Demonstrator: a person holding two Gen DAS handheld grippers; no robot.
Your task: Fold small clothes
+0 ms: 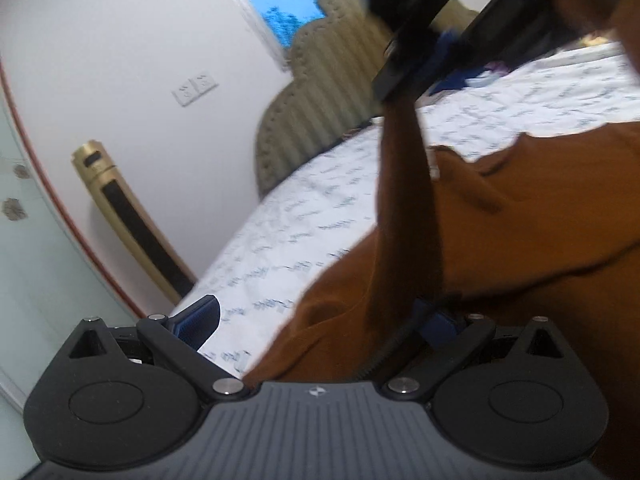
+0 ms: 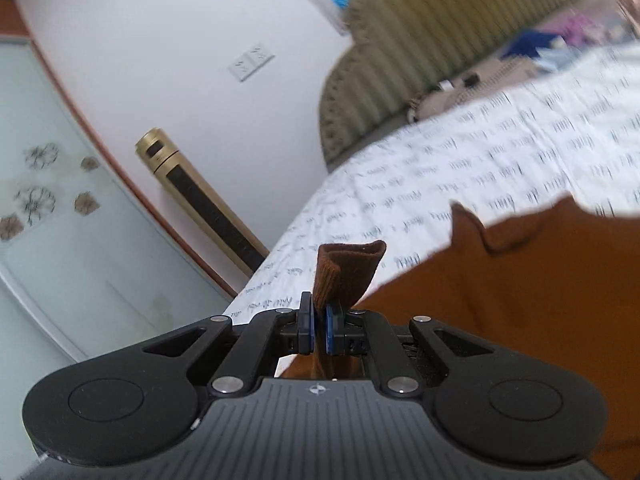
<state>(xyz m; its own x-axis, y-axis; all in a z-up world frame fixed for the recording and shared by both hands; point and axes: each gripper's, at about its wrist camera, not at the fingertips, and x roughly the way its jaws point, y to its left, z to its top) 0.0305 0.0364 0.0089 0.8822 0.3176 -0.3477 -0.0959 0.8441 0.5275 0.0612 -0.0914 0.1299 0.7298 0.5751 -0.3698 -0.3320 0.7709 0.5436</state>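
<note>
A small brown-orange garment lies on a bed with a white patterned sheet. My left gripper is open, its jaws spread wide; the left finger is over the sheet and the right one is half hidden by cloth. The other gripper shows above, lifting a sleeve-like strip of the garment. In the right wrist view my right gripper is shut on a ribbed cuff of the garment, with the rest of the cloth to the right.
A padded olive headboard stands behind the bed. A gold tower fan leans by the white wall. Other clothes lie at the far end of the bed. A frosted glass door is at the left.
</note>
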